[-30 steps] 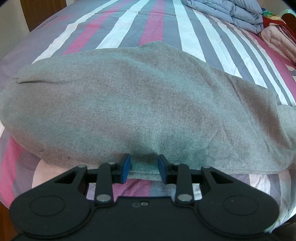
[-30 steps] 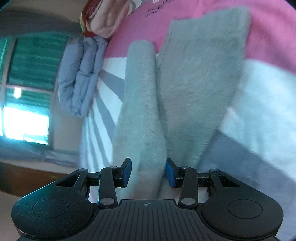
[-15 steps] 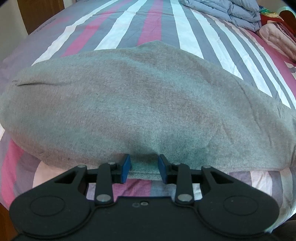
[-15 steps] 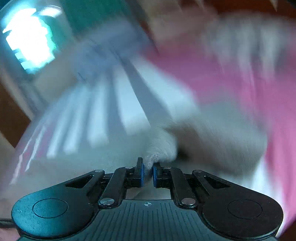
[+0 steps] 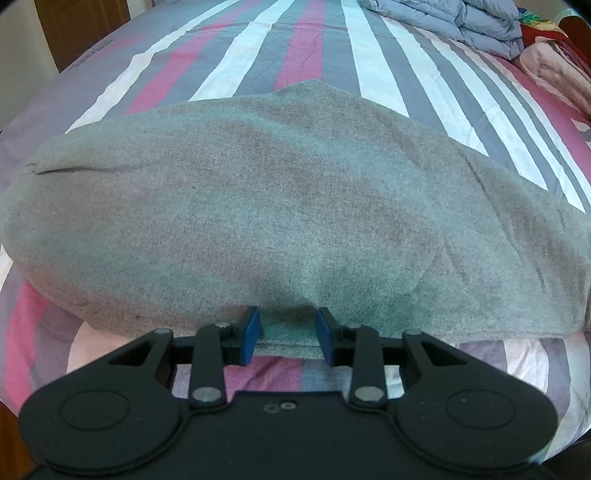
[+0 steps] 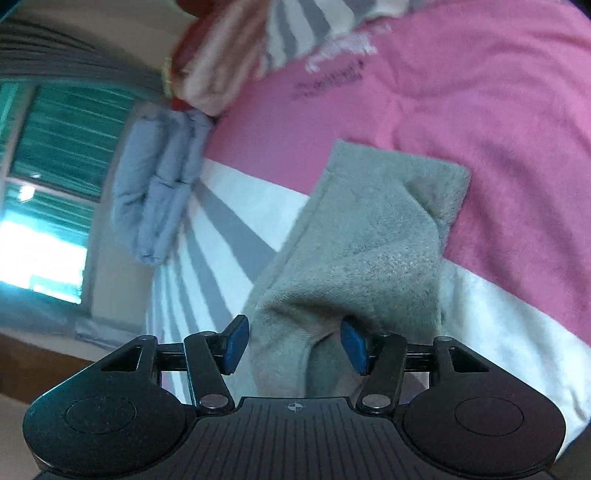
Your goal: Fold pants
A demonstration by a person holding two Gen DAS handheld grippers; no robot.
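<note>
The grey fleece pants lie across the striped bed sheet, filling the middle of the left wrist view. My left gripper sits at their near hem, its blue pads closed in on a pinch of the cloth. In the right wrist view the pants' leg end lies bunched and folded over on the pink and white part of the sheet. My right gripper straddles that bunch with its jaws opening. The left pad stands clear of the cloth and the right pad only brushes it.
A folded blue-grey quilt lies at the far right of the bed, with pink bedding beside it. In the right wrist view the quilt lies left of the leg end, below a window. A wooden door stands beyond the bed's far left corner.
My right gripper closed on the leg end, swung with it in a blur, and now stands spread around the bunched cloth. The pants' right side has shifted over the sheet. My left gripper kept still.
</note>
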